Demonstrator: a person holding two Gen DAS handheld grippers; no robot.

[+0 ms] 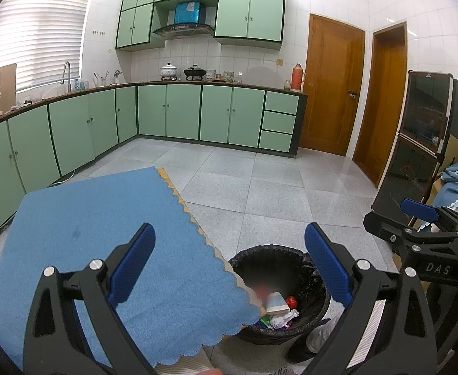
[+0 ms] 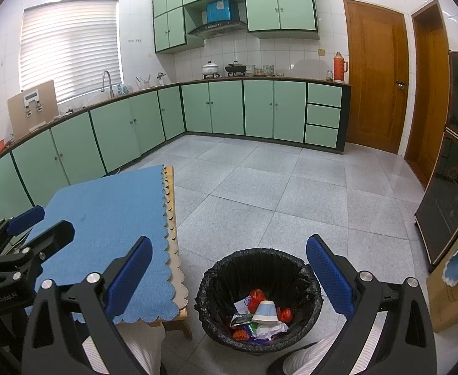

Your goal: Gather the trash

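A black-lined trash bin stands on the floor beside the table. Inside lie a paper cup, red wrappers, crumpled white paper and other scraps. My right gripper hangs above the bin, open, nothing between its blue pads. My left gripper is open too, empty, over the table corner and the bin's left rim. In the right wrist view the left gripper shows at the left edge; in the left wrist view the right gripper shows at the right.
A low table under a blue scalloped cloth sits left of the bin. Green kitchen cabinets line the far walls. A dark glass cabinet stands at the right. A person's striped trouser legs show at the bottom.
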